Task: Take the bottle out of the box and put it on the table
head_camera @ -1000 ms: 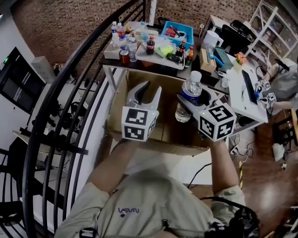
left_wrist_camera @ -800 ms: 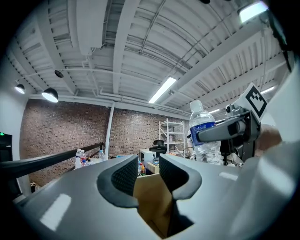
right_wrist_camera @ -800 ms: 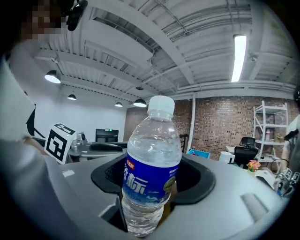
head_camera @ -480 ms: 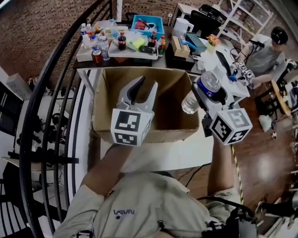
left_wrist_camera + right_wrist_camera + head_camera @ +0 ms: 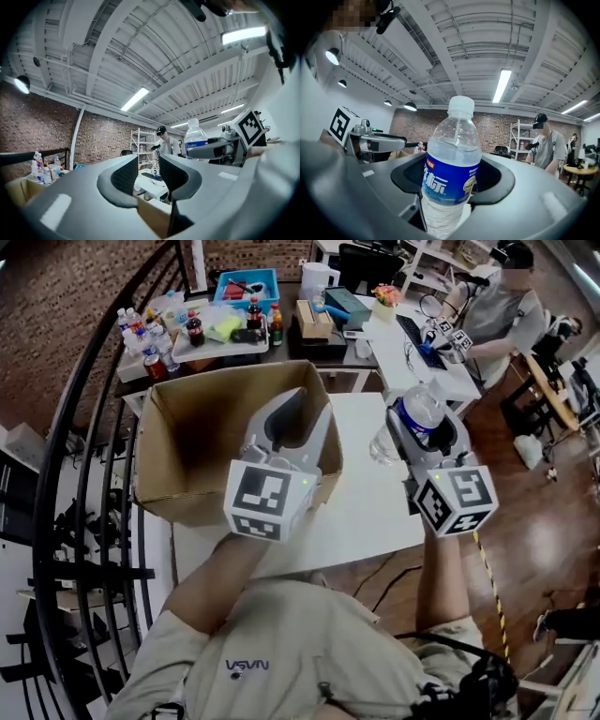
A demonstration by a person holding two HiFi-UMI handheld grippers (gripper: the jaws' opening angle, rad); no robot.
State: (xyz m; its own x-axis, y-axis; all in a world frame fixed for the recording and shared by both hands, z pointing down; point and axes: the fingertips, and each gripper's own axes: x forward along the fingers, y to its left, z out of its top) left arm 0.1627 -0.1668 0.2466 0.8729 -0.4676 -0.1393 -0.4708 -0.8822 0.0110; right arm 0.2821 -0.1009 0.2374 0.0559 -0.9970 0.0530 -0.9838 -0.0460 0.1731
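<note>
A clear water bottle (image 5: 420,407) with a blue label and white cap stands upright in my right gripper (image 5: 412,432), which is shut on its body. It hangs in the air over the right part of the white table (image 5: 366,502), outside the open cardboard box (image 5: 178,427). The right gripper view shows the bottle (image 5: 452,159) filling the space between the jaws. My left gripper (image 5: 295,418) hovers over the box's right wall, open, with nothing between its jaws. In the left gripper view, the left gripper (image 5: 148,171) has the bottle (image 5: 195,138) off to its right.
A cluttered table behind the box carries several drink bottles (image 5: 150,334), a tray and a blue bin (image 5: 234,285). A person sits at a desk (image 5: 431,352) at the back right. A curved black stair railing (image 5: 84,474) runs down the left.
Both grippers have swung right and risen a little. The bottle has left the space above the box and now hangs over the white table; the left gripper has gone from mid-box to its right wall.
</note>
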